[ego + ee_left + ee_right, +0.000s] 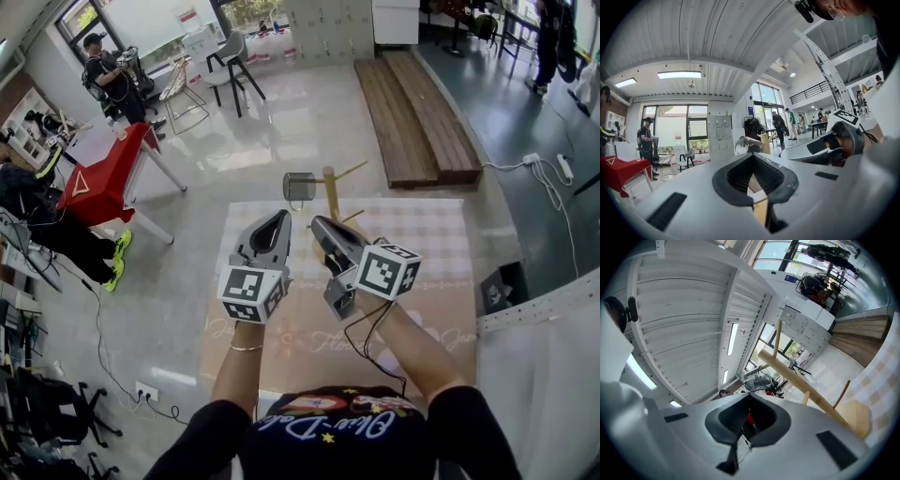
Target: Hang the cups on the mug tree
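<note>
- The bench [441,244] is viewed from head height, steeply downward, with the mug tree [330,192] at 12 o'clock.
- A level view is taken from just behind the left claw [752,157], with the tree near, straight ahead.
- A rolled view is taken from just behind the right claw [749,399], where the tree slants toward 4 o'clock.
- The tree is shared by all three views.

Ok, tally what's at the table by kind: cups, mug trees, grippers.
cup: 1
mug tree: 1
grippers: 2 (left gripper, right gripper)
Total: 4
</note>
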Demonstrator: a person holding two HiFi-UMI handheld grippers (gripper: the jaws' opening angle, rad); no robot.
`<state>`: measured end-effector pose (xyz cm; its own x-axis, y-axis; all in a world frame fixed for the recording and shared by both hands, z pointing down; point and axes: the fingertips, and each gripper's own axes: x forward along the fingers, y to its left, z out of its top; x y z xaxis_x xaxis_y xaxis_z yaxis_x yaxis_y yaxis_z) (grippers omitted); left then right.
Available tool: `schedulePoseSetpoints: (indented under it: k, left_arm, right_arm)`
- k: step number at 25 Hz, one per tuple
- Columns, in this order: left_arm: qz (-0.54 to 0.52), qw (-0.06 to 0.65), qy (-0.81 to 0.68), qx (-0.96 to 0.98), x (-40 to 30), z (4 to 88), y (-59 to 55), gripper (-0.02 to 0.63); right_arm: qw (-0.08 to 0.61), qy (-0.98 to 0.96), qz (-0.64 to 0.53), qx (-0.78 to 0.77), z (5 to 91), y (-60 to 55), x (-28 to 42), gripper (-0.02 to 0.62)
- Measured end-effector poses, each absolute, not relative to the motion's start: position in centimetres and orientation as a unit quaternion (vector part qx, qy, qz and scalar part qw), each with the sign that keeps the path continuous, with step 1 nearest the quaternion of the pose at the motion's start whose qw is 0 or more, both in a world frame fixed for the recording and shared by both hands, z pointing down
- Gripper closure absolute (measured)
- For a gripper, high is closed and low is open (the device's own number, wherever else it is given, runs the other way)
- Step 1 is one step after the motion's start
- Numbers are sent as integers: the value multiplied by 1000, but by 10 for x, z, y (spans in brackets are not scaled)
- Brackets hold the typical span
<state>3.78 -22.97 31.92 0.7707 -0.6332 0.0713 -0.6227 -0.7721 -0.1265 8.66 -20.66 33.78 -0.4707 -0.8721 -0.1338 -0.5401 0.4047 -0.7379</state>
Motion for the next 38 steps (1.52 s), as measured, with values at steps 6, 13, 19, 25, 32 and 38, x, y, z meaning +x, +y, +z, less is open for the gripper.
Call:
schedulePoseSetpoints:
  k: [6, 13, 19, 25, 32, 38]
  left_arm:
    - [-42, 32, 334, -941, 32, 315, -221, 598]
    - [-51, 42, 339, -938, 31, 319, -209, 598]
    - [-53, 38, 334, -940, 40, 324, -194, 598]
    - [-51, 41, 337, -939, 44, 326, -183, 598]
    - [-54, 43, 348, -935, 42, 327, -171, 598]
    - [-59, 42, 360, -930, 38, 329, -157, 598]
  right_arm:
    - [244, 810, -301, -440, 332, -197, 80, 586]
    - [218, 836, -265, -427, 323, -183, 70, 586]
    - [173, 863, -211, -425, 315, -168, 64, 586]
    - [152, 864, -208, -432, 320, -159, 71, 586]
    - [145, 869, -212, -422, 324, -148, 69, 586]
    - [140, 876, -214, -409, 324, -135, 64, 586]
